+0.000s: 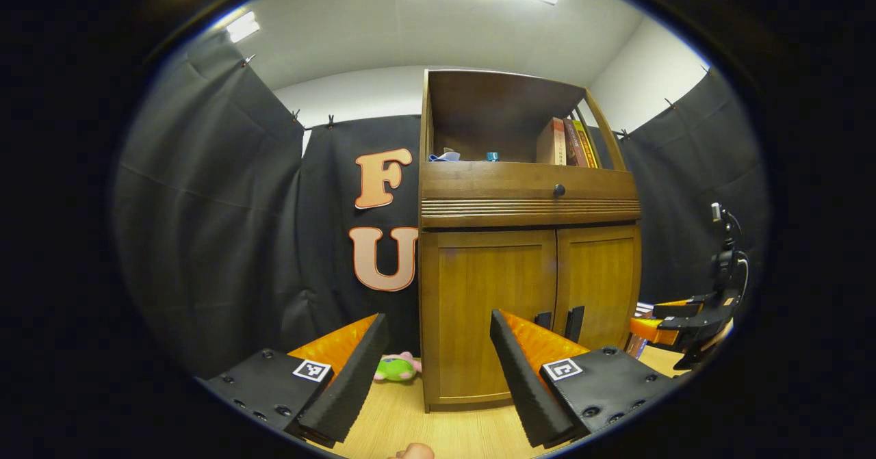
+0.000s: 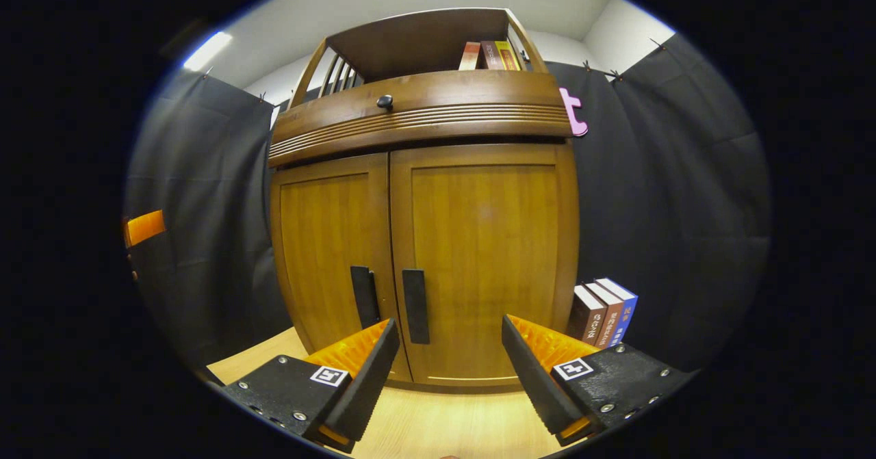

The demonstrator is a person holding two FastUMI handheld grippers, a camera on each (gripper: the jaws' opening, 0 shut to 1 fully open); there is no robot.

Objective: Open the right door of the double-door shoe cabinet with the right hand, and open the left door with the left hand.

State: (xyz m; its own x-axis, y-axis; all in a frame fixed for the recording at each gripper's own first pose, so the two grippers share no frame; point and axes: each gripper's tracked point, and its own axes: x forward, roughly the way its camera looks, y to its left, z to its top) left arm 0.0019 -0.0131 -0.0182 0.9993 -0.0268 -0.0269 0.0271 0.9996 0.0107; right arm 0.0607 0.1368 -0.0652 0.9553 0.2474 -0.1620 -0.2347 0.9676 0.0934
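While both doors (image 2: 438, 260) stand closed, each gripper's fingers (image 1: 520, 370) spread apart, plush toy (image 1: 397, 367) beside cabinet, books (image 2: 606, 319) opposite.

A wooden shoe cabinet (image 2: 424, 240) stands at the centre of the right gripper view, its two doors smooth, lightly glossy wood with visible grain. Each door carries a matt dark bar handle (image 2: 415, 306) near the middle seam. Above the doors runs a drawer front (image 2: 424, 113) of darker polished wood with carved ridges and a small shiny round knob (image 2: 385, 101). At lower right, paper books (image 2: 606, 319) have smooth covers. The tabletop (image 2: 438, 425) along the bottom is pale, smooth wood. In the left gripper view, a soft plush cloth toy (image 1: 397, 367) lies at lower centre, and matt dark cloth (image 1: 205, 240) hangs in folds at left.
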